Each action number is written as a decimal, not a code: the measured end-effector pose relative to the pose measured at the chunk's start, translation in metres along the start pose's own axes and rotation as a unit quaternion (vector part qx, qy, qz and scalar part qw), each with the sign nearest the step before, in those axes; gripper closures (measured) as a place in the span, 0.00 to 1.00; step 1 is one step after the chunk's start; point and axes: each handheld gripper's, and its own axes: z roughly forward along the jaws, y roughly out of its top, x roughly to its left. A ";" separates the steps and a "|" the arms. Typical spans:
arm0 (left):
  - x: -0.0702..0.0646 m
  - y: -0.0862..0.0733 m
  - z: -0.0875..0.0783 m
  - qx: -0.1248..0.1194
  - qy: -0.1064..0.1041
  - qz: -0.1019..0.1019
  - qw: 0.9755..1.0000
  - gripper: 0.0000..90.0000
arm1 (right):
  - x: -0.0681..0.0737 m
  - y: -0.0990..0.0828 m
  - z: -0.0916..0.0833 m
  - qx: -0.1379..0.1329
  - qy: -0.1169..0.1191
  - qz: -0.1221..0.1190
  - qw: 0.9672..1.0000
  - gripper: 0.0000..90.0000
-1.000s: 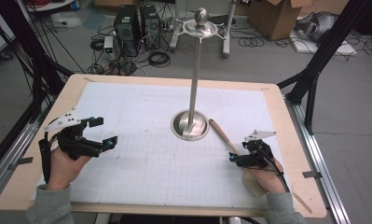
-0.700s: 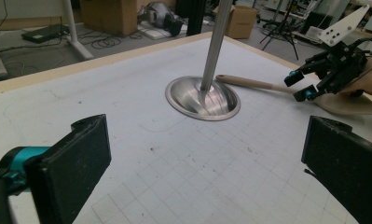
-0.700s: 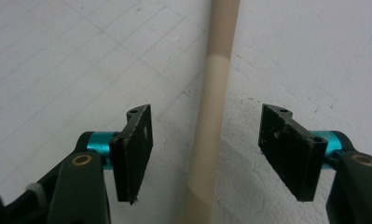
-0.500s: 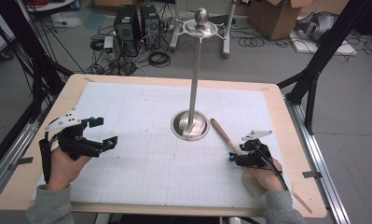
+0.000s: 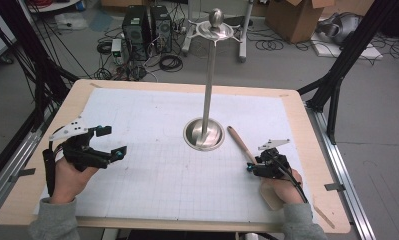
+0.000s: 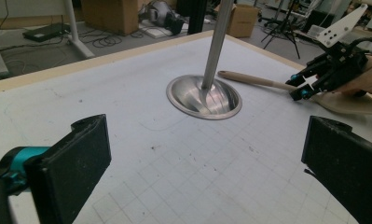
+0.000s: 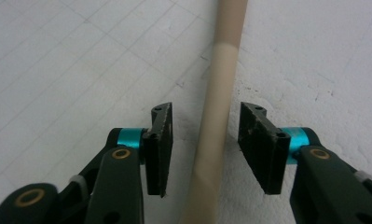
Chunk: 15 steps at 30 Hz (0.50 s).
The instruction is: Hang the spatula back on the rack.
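Closing in, the right gripper [image 7: 204,140] has just been narrowing its jaws around the pale wooden spoon handle [image 7: 217,112], which lies between the pads with a gap on each side, not yet clamped. That spoon rests on the white gridded mat [image 5: 152,165] just right of the tall steel stand's round base [image 5: 203,134]. Well apart at the mat's left edge, the left gripper [image 5: 109,142] hovers with jaws spread wide, holding nothing.

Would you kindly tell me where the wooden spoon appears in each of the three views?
High view: wooden spoon lies right of centre, beside the stand's base.
Left gripper view: upper right, behind the base.
Right gripper view: handle runs up the middle.
Shared landmark: the gridded mat.
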 end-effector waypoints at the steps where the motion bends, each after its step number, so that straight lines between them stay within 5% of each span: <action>1: 0.000 0.000 0.000 0.000 0.000 0.000 1.000 0.02 | 0.000 0.000 0.000 0.001 -0.001 0.001 1.000 0.63; 15: 0.000 0.000 -0.002 -0.002 0.002 0.001 1.000 0.02 | 0.004 0.001 -0.001 0.003 -0.005 -0.006 1.000 0.82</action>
